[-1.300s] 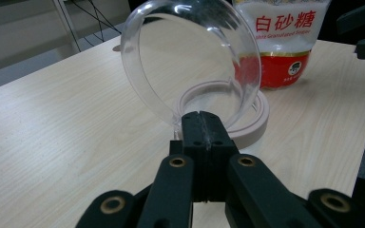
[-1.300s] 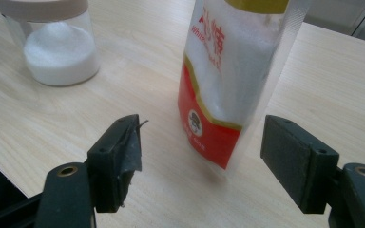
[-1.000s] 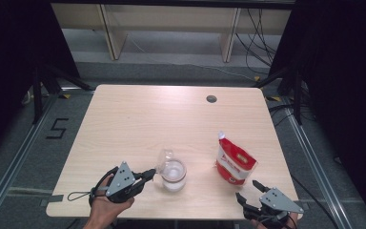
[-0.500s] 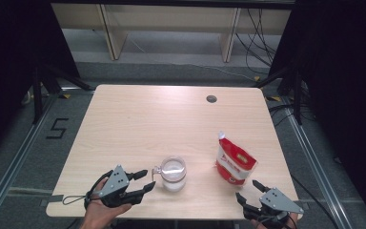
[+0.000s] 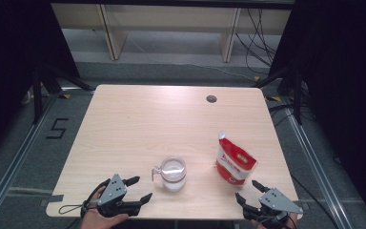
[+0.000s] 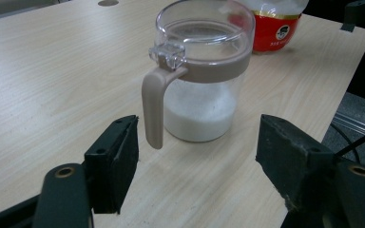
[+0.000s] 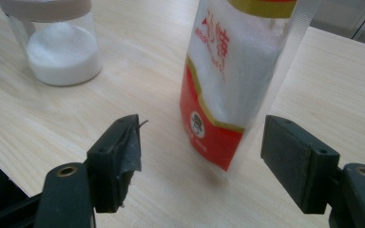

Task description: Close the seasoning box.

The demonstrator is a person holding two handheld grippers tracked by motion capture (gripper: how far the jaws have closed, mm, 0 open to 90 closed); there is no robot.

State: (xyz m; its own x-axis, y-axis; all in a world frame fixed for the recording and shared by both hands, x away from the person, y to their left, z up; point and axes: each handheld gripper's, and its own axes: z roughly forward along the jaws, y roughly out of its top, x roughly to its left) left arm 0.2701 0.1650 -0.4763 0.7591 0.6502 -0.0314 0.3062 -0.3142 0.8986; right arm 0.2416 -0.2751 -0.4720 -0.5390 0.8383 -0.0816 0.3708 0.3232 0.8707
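A clear glass jar [image 5: 173, 172] with a beige collar and handle, part full of white powder, stands near the table's front edge. My left gripper [image 5: 140, 188] lies just left of it; its jaws have just been opening and now stand open with nothing between them. In the left gripper view the jar [image 6: 202, 80] is close ahead of the left gripper [image 6: 197, 130], its handle [image 6: 153, 109] towards me, its clear lid down. A red and white sugar bag [image 5: 235, 164] stands upright to the right. My right gripper [image 5: 248, 190] sits open before the bag [image 7: 228, 80], apart from it.
The light wooden table [image 5: 138, 124] has a round cable hole [image 5: 211, 99] at the back right. Both hands rest at the front edge. Dark floor, metal rails and shelving legs surround the table.
My left gripper has let go at the jar's handle, opened, and drawn back to the left and down. The jar's lid, raised before, now lies flat. The right gripper has stayed put.
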